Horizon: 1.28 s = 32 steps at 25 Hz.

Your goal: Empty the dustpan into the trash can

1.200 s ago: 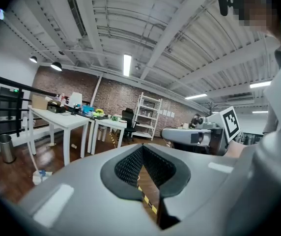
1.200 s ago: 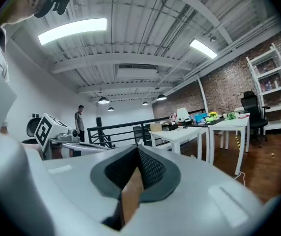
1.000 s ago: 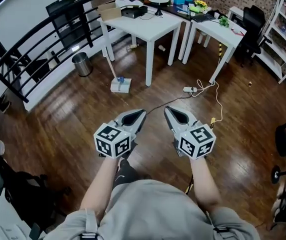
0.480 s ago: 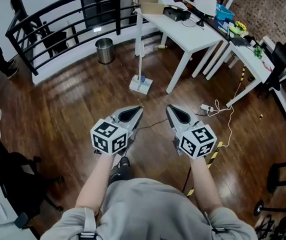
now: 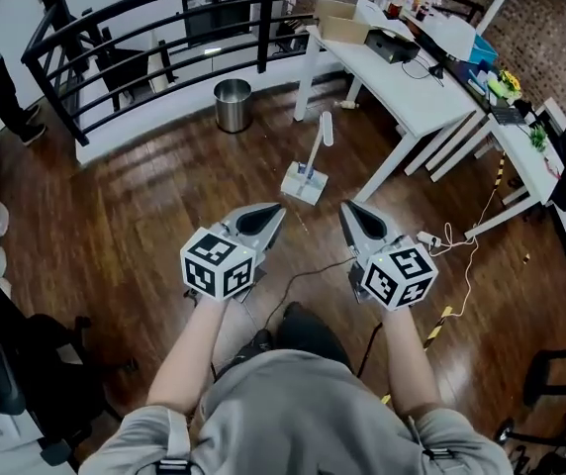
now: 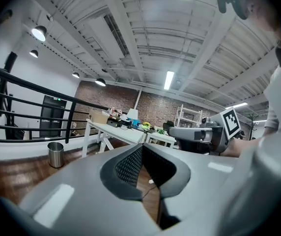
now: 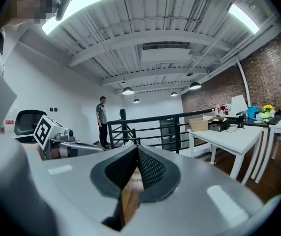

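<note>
Both pairs of tongs are closed up and empty right now: left tongs [image 5: 269, 212] and right tongs [image 5: 348, 211], side by side out front. The dustpan [image 5: 304, 183] sits on the floor [image 5: 144, 216] ahead, near the white surface [image 5: 392, 72], handle [image 5: 320, 142] sticking up. The trash can [image 5: 232, 104] is over by the railing [image 5: 144, 18], apart from it. I'd get close first, then grab the handle low so nothing tips out.

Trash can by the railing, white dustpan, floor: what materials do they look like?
Small round silvery trash can: likely brushed steel, given its dull metallic sheen.
White long-handled dustpan: probably plastic, matte, uniformly white; too small to be sure.
Dark brown floor: wood planks or laminate, glossy; board lines and reflections show.
</note>
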Motion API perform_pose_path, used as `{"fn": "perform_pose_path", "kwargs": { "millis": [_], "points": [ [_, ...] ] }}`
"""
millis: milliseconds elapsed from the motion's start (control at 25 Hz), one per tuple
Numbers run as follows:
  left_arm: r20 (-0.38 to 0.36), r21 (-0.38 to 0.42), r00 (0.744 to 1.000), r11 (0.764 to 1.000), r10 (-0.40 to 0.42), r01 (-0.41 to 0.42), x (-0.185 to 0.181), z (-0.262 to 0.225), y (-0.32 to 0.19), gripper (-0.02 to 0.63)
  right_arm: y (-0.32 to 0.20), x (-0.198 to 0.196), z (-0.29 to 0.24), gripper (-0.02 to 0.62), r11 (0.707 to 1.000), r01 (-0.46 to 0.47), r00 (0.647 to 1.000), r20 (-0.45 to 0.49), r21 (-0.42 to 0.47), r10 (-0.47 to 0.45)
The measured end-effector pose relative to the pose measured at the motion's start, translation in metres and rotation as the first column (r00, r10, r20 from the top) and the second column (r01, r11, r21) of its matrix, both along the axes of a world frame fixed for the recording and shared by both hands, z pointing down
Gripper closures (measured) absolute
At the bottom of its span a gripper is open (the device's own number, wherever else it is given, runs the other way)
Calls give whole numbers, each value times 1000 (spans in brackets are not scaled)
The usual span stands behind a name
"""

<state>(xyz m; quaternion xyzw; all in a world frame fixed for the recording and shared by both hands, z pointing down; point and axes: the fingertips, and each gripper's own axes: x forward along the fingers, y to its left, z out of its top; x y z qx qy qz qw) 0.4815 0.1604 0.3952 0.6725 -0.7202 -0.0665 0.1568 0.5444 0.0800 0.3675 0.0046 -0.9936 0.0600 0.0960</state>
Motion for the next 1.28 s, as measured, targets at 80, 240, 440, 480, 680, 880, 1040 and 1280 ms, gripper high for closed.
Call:
{"fn": "perform_pose_path", "kwargs": {
  "millis": [80, 240, 440, 480, 680, 880, 1040, 1280],
  "points": [
    [2, 2, 1000, 1000, -8, 8, -24, 0, -7, 600, -5, -27, 4, 595, 1000, 15, 1000, -6, -4, -15],
    [-2, -10, 1000, 1000, -29, 29, -71, 12, -20, 600, -17, -83, 16, 595, 999, 49, 999, -2, -12, -49],
    [5, -49, 999, 998, -39, 39, -145, 28, -52, 600, -50, -172, 26, 595, 996, 80, 996, 31, -41, -79],
    [8, -57, 999, 998, -37, 38, -160, 31, -60, 600, -58, -190, 27, 595, 995, 85, 996, 38, -47, -83],
    [18, -78, 999, 996, -29, 30, -235, 30, -109, 600, -106, -275, 22, 595, 994, 91, 994, 73, -66, -86],
    [52, -83, 999, 997, 1, 3, -295, 17, -153, 600, -151, -332, 8, 595, 996, 57, 993, 108, -64, -49],
    [65, -78, 997, 996, 45, -40, -318, 25, -178, 600, -178, -346, 12, 595, 998, -5, 992, 128, -57, 12],
    [16, -84, 980, 977, 198, -196, -388, 28, -233, 600, -223, -400, 12, 595, 986, -158, 984, 71, -49, 161]
  ]
}}
